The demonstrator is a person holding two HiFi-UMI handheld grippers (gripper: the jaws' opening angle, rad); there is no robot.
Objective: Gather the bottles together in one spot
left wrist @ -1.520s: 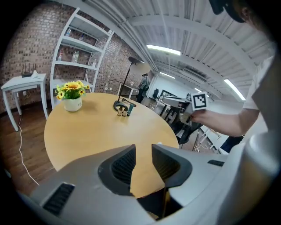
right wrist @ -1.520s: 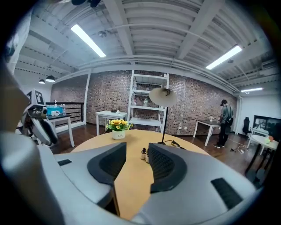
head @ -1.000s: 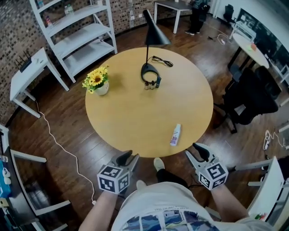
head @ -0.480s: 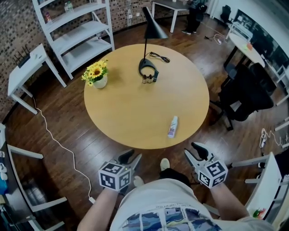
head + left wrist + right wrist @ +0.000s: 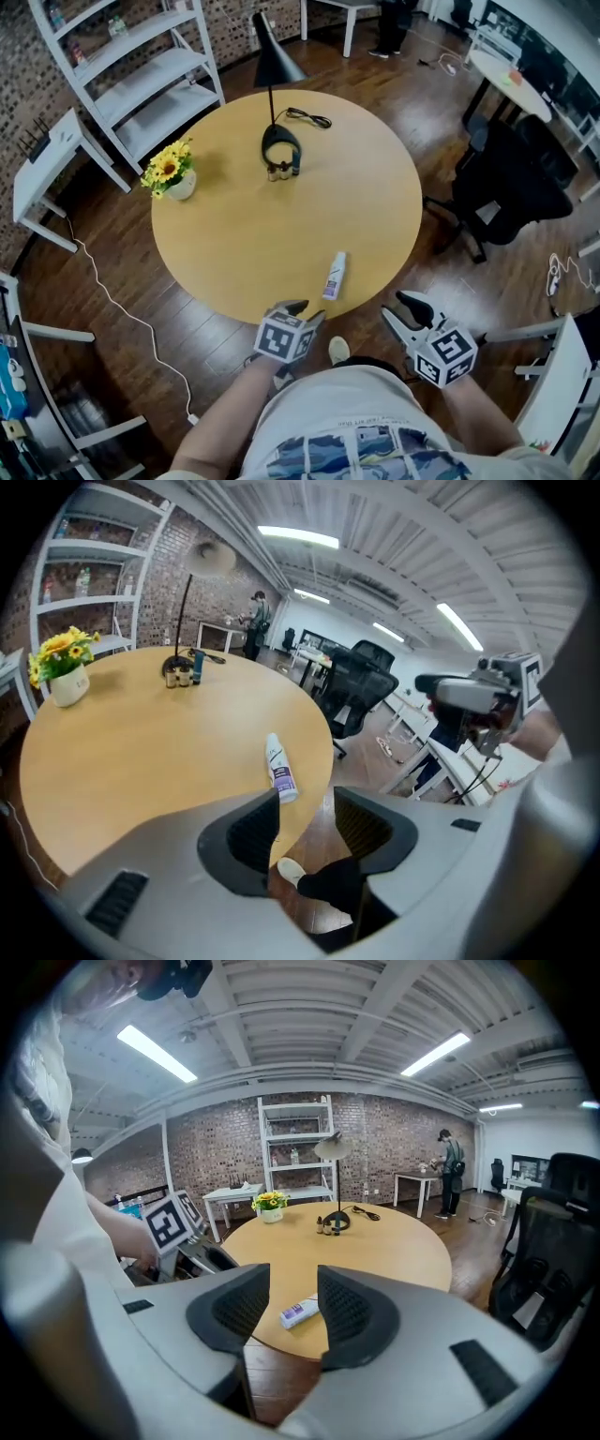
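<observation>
Item: round wooden counter (image 5: pixel 244 244), largest piece, mostly bare, carrying everything relevant. Around it, well apart: white shelf unit (image 5: pixel 141 75) at the far left and black office chair (image 5: pixel 511 183) at the right; neither bears on the work. On the counter, far side: black lamp (image 5: pixel 281 147) with a ring base and trailing cord; to its left, near the rim, a vase of yellow flowers (image 5: pixel 171 172). Left gripper (image 5: pixel 307 311): jaws parted and empty, tips at the near rim of the counter; its own view shows only floor and a shoe in the gap. Right gripper (image 5: pixel 401 313): jaws half spread, nothing between the pads, hanging over the floor off the near right rim. White bottle (image 5: pixel 335 276): lying on its side near the near rim, long axis running roughly away from the person, cap toward the middle of the counter, purple-labelled base toward the rim; it lies just ahead of the left jaws and slightly to their right, so the left gripper is judged the nearer, the right one well to the bottle's other side. Small bottles (image 5: pixel 278 172): a tight upright cluster touching or just beside the lamp base, well apart from the white bottle, probably the gathering spot. Bare counter lies between; only the lamp base and cord crowd the cluster.
</observation>
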